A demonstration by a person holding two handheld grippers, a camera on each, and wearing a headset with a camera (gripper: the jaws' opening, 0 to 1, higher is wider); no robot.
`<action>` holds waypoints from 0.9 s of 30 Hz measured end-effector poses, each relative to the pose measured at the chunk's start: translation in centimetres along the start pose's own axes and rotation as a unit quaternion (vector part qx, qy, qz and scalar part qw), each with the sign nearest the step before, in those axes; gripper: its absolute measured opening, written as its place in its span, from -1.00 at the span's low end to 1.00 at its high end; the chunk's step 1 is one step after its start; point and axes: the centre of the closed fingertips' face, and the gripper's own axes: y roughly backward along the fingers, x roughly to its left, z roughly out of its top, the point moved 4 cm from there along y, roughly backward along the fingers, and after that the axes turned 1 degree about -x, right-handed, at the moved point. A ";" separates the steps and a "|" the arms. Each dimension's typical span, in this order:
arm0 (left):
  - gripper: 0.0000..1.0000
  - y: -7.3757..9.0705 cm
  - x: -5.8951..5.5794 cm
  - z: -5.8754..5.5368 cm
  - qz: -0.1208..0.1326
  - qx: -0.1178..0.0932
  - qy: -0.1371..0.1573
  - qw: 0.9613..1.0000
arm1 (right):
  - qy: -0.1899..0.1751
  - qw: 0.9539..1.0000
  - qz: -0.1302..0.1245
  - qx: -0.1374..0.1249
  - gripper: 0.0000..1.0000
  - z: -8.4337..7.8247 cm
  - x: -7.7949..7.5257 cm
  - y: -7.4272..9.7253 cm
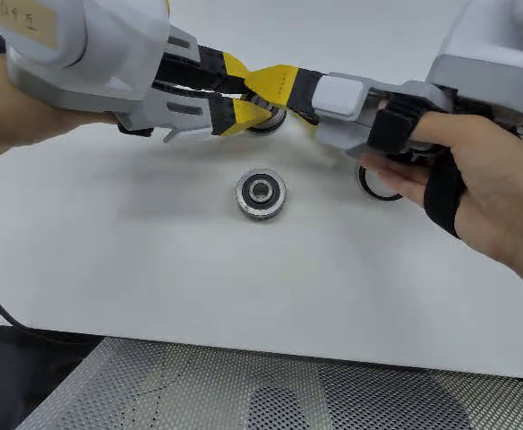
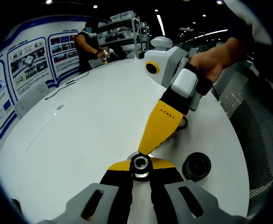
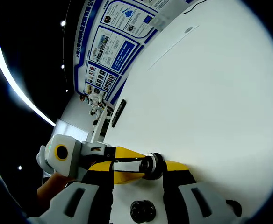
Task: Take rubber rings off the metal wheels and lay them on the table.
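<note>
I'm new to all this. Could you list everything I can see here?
held silver metal wheel with black rubber rim: one, gripped between both claws
loose silver metal wheel with black rubber rim: one, table centre
loose black rubber ring: one, on table, right of loose wheel
white table: one, underneath everything
grey perforated metal panel: one, at table's near edge
left claw: one, grey with yellow-black jaws, shut on held wheel
right claw: one, same colours, shut on held wheel

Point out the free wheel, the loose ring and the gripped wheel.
free wheel (image 1: 246, 193), head view, its dark face.
loose ring (image 1: 372, 194), head view, its near rim.
gripped wheel (image 2: 140, 165), left gripper view, its middle.
</note>
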 end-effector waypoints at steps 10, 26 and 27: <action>-0.74 0.0 0.1 -0.2 0.001 -0.001 -0.002 1.000 | 0.010 1.000 -0.003 0.020 -0.18 -0.8 0.3 0.2; -0.74 0.1 -0.1 0.3 0.005 -0.005 0.004 1.000 | 0.022 1.000 0.000 0.017 -0.30 -0.8 0.5 0.6; -0.74 0.1 -0.2 0.3 0.005 -0.005 0.004 1.000 | 0.025 0.999 -0.003 0.020 -0.32 -0.8 0.3 0.5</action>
